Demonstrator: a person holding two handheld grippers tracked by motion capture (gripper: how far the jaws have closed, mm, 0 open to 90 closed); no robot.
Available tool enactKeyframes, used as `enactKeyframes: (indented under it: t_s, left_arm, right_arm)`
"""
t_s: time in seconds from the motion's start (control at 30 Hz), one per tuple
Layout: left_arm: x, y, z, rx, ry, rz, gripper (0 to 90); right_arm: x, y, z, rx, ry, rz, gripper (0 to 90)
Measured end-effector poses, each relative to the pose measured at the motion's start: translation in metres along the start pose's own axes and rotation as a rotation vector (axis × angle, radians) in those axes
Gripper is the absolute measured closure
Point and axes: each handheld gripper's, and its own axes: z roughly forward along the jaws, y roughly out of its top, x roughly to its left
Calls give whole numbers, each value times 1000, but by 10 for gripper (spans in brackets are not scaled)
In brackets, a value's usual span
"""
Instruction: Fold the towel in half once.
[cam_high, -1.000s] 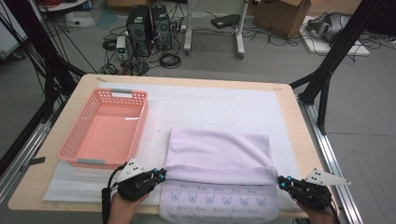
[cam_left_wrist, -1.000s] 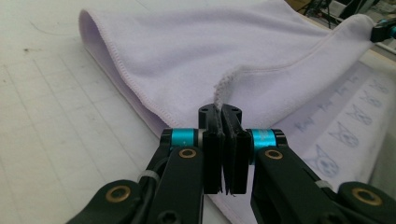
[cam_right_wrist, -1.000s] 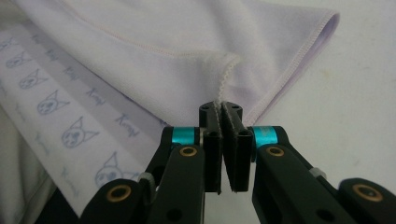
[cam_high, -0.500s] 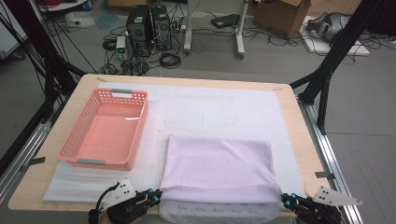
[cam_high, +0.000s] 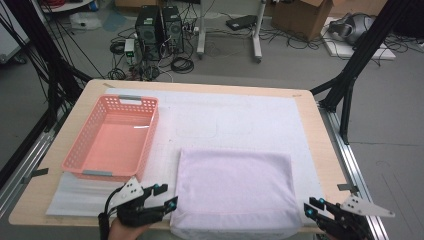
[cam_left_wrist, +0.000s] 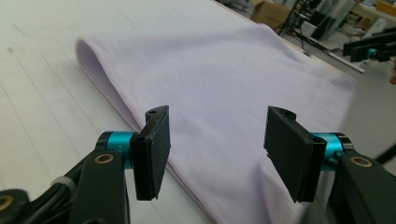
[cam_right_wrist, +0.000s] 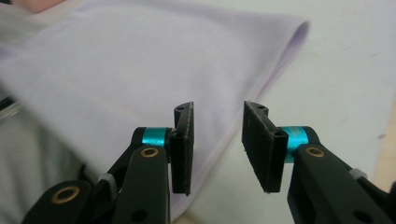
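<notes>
A lilac cloth (cam_high: 235, 192) lies folded flat on the white mat (cam_high: 240, 115), its near edge at the table's front. My left gripper (cam_high: 166, 196) sits just off the cloth's near left corner. Its jaws have just been opening and stand apart. In the left gripper view the cloth (cam_left_wrist: 224, 84) runs below and beyond the left gripper (cam_left_wrist: 217, 149), and no pad presses on it. My right gripper (cam_high: 310, 207) is beside the near right corner. It has also just been opening. In the right gripper view the right gripper (cam_right_wrist: 217, 144) stands above the cloth's edge (cam_right_wrist: 130, 70) without gripping it.
A pink plastic basket (cam_high: 112, 137) stands empty on the mat at the left, close to my left gripper. The wooden table's front edge (cam_high: 30, 210) runs just under both hands. Black frame posts and cables stand beyond the table.
Both grippers drew the cloth's folded edge toward the near side, covering the printed layer, then let it go. Their jaws now stand apart beside the cloth's corners.
</notes>
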Motion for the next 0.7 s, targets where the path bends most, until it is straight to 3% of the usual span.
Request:
enactKeyframes:
  t_s: [0.1,0.27,0.33,0.43,0.5,0.57,0.63,0.7]
  left_arm:
    - [16,13,24,11,30,-18,407]
    - [41,25,58,35,46,-46,399]
    - [49,27,68,59,85,-61,387]
    - [54,29,79,98,126,-57,364]
    - [56,28,84,101,187,-49,341]
    - [60,27,87,125,214,-86,323]
    - [62,28,88,143,216,-101,334]
    - [61,29,94,201,200,-82,335]
  right_arm:
    - [-13,12,22,6,-46,22,599]
    - [-34,33,61,34,-86,43,514]
    - [-39,40,75,52,-93,49,477]
    - [-43,47,94,84,-92,62,433]
    - [-46,49,106,115,-93,51,424]
    - [-46,49,116,154,-73,47,426]
    - [-43,49,118,153,-93,24,427]
    - [-41,49,119,159,-111,3,439]
